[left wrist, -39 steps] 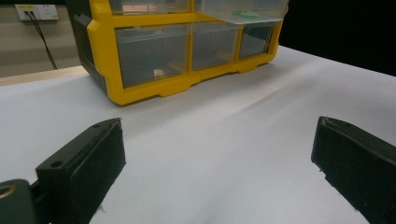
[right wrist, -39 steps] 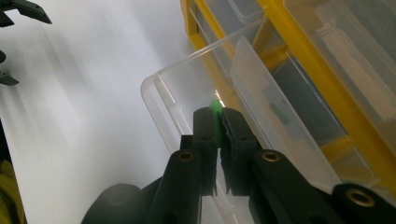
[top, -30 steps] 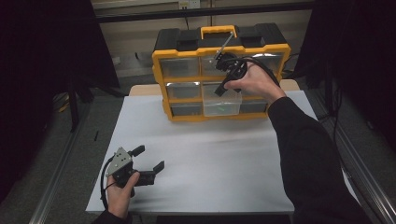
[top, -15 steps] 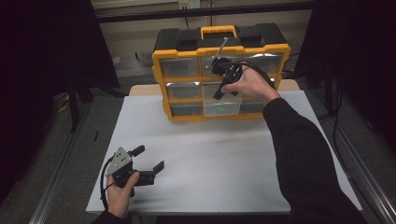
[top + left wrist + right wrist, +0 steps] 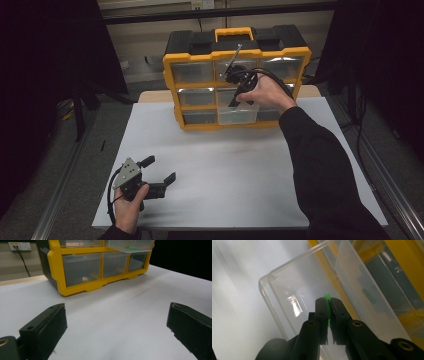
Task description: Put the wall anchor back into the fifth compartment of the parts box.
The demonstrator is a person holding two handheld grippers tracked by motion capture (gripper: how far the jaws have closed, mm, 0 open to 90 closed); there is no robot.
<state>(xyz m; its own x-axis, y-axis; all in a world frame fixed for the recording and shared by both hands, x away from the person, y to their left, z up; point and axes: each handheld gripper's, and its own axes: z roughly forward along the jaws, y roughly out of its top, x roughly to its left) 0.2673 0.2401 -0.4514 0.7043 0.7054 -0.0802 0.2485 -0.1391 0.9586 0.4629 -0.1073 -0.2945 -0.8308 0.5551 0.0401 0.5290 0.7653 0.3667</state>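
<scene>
Up near the top centre of the high view, the right gripper (image 5: 239, 80) hangs over a clear drawer (image 5: 238, 114) pulled out of the bottom row of the yellow-and-black organizer (image 5: 235, 75). Seen along its own jaws, they are pinched together on a thin green piece (image 5: 327, 308), whose tip pokes out above them inside that open drawer. Down at the lower left, the left gripper (image 5: 159, 175) rests low over the white table (image 5: 225, 170), its jaws spread wide with nothing between them.
</scene>
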